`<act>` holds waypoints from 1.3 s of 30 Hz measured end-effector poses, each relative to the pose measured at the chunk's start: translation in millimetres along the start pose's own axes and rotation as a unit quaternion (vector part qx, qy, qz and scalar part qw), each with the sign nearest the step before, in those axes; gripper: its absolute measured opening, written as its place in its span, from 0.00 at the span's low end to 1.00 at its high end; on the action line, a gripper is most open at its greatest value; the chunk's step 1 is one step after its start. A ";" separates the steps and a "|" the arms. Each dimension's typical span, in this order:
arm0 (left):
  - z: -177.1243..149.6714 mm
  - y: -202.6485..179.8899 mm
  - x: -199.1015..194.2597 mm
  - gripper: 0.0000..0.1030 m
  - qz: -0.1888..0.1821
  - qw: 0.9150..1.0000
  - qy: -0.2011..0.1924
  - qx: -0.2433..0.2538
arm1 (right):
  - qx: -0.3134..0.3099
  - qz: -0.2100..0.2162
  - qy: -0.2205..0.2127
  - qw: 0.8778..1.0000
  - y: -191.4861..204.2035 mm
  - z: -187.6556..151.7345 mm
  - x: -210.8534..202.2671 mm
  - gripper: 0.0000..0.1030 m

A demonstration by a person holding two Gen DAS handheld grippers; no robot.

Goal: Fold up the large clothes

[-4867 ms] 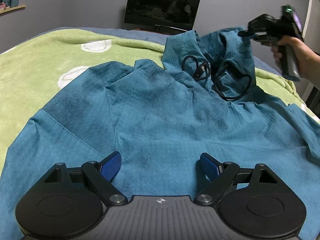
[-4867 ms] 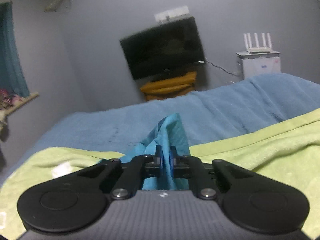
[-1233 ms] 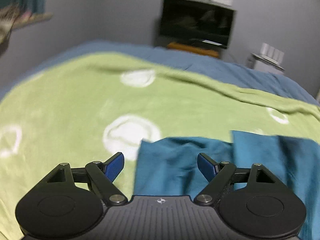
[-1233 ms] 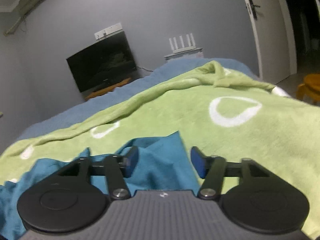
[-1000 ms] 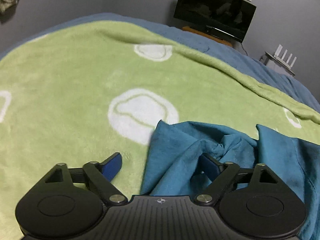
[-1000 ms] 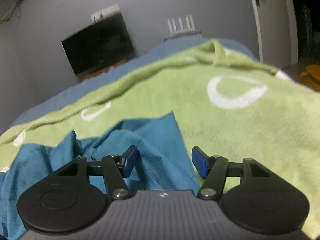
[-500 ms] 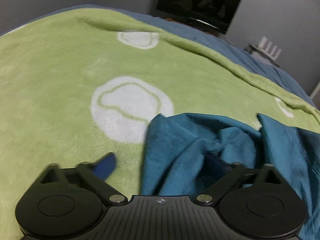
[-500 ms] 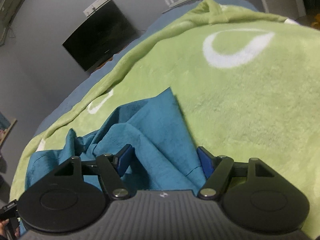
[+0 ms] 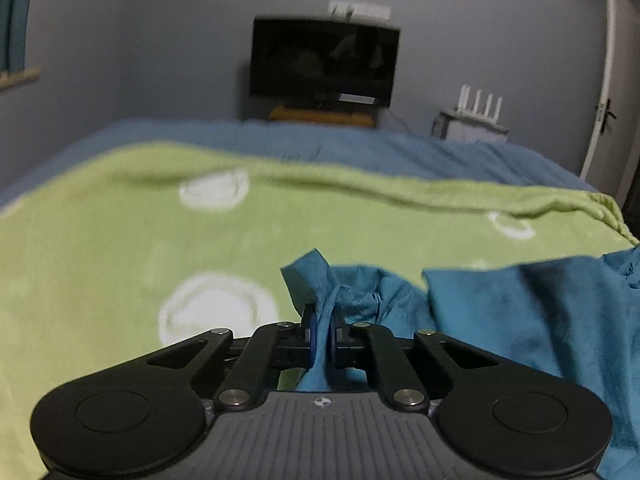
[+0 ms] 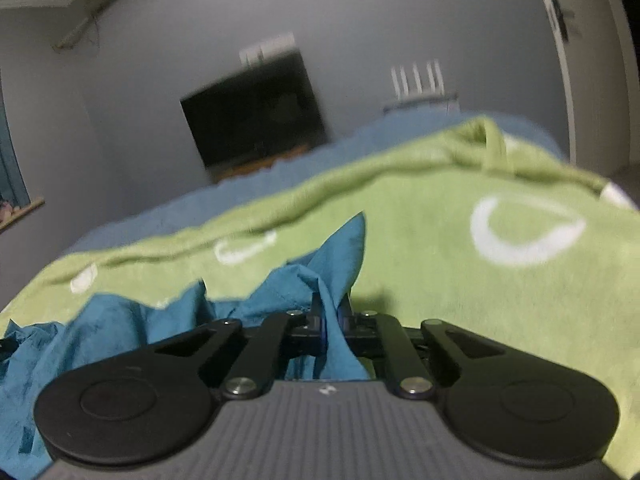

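The teal shirt [image 9: 540, 312] lay bunched on the green blanket [image 9: 120, 240] over the bed, with two corners pulled up. Your left gripper [image 9: 321, 334] was pinched tight on one corner and your right gripper [image 10: 330, 322] on the other, likely so you could lift that edge and fold it over evenly.

Left gripper [image 9: 321, 334] held low, jaws pinched on teal garment [image 9: 540, 312] fabric, right gripper [image 10: 330, 320] level alongside, jaws likewise clamped on cloth
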State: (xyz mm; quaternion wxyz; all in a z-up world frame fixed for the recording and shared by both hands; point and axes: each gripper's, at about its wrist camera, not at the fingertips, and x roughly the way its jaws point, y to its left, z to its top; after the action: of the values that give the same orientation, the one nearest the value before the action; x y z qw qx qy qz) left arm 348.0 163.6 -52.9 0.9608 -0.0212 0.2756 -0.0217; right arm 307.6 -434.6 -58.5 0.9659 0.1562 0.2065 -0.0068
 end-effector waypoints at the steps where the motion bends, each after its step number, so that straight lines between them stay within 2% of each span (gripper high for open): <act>1: 7.4 -4.7 -4.4 0.06 -0.005 1.000 -0.010 0.002 | -0.004 -0.001 -0.014 1.000 2.5 3.2 -3.8 0.02; 7: 52.8 -39.0 -3.4 0.06 -0.014 0.997 -0.077 0.021 | -0.016 -0.041 -0.112 0.993 7.8 23.8 -33.4 0.00; 9: 58.8 -49.1 7.5 0.09 0.001 0.997 -0.079 0.020 | -0.023 -0.072 -0.124 0.989 5.3 26.5 -34.1 0.00; 10: 59.3 -53.6 16.5 0.21 0.012 0.998 -0.065 0.020 | -0.019 -0.089 -0.113 0.989 1.0 25.9 -29.9 0.01; 12: 58.5 -58.1 37.8 0.44 0.049 0.998 -0.028 0.023 | 0.018 -0.108 -0.066 0.992 -13.4 22.0 -15.8 0.23; 13: 55.2 -59.4 42.4 0.54 0.072 0.997 -0.019 0.022 | 0.033 -0.114 -0.052 0.992 -19.4 19.8 -11.9 0.26; 15: 49.1 -55.5 38.9 0.57 0.079 0.997 -0.026 0.005 | 0.037 -0.121 -0.049 0.991 -23.5 17.8 -11.1 0.28; 16: 45.3 -53.2 34.1 0.63 0.073 0.997 -0.028 -0.012 | 0.034 -0.124 -0.051 0.990 -22.9 18.6 -11.4 0.29; 17: 41.9 -52.2 29.2 0.65 0.064 0.997 -0.031 -0.022 | 0.031 -0.124 -0.056 0.990 -21.1 19.3 -13.0 0.37; 18: 37.8 -53.0 22.5 0.66 0.052 0.998 -0.036 -0.026 | 0.030 -0.117 -0.066 0.990 -18.0 19.2 -16.3 0.43; 20: 30.3 -56.2 9.4 0.70 0.029 0.998 -0.039 -0.028 | 0.027 -0.078 -0.069 0.994 -7.5 17.8 -21.0 0.46; 23: 17.7 -72.4 -4.4 0.71 -0.026 0.999 -0.035 -0.032 | 0.003 0.021 -0.035 0.999 18.9 12.7 -16.1 0.46; 26: -1.2 -101.6 -12.1 0.72 -0.074 0.997 -0.011 -0.034 | -0.057 0.078 -0.009 0.995 49.3 -2.5 -17.1 0.46; 30: -33.3 -159.0 -8.0 0.69 -0.101 0.994 0.028 0.026 | -0.109 0.092 0.062 0.988 74.8 -29.5 -5.9 0.46; 32: -52.9 -184.4 1.3 0.69 -0.102 0.991 0.057 0.059 | -0.142 0.073 0.084 0.983 82.0 -43.6 -4.9 0.46; 34: -74.1 -201.1 10.1 0.69 -0.081 0.989 0.084 0.091 | -0.162 0.058 0.101 0.980 85.1 -53.9 -5.4 0.45; 36: -88.3 -203.4 4.4 0.69 -0.073 0.990 0.072 0.093 | -0.151 0.055 0.107 0.981 84.0 -56.7 -9.3 0.46; 39: -84.4 -196.0 -17.5 0.70 -0.071 0.993 0.073 0.055 | -0.121 0.060 0.096 0.986 86.1 -54.4 -29.2 0.46</act>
State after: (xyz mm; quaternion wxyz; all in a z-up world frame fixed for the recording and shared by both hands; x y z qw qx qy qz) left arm 282.5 -33.5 -104.8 0.9340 0.0139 0.3407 -0.1069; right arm 266.0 -337.7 -68.1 0.9520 0.0506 0.2880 0.0909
